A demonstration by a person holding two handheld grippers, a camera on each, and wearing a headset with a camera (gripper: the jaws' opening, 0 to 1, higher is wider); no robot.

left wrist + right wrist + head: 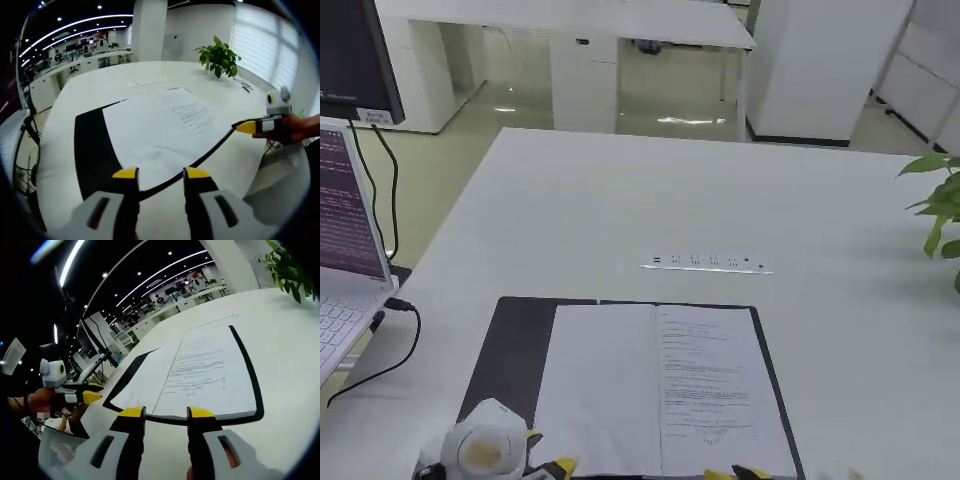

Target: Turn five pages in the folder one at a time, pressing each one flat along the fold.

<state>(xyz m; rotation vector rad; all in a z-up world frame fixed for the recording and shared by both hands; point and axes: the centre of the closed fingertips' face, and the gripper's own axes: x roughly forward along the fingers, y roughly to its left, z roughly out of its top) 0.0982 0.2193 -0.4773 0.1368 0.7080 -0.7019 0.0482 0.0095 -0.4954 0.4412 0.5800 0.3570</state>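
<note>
A black folder (508, 352) lies open on the white table (620, 200), with a blank page (600, 385) on its left and a printed page (710, 385) on its right. Both grippers hover just short of the folder's near edge. My left gripper (161, 173) is open with nothing between its yellow tips, facing the blank page (150, 135). My right gripper (166, 412) is open too, facing the printed page (207, 372). In the head view the left gripper (548, 452) and the right gripper (735, 473) peek in at the bottom edge.
An open laptop (340, 250) with a cable (405, 345) stands at the table's left edge, under a monitor (355, 60). A flush socket strip (705, 264) lies just beyond the folder. A plant (940, 200) leans in at the right.
</note>
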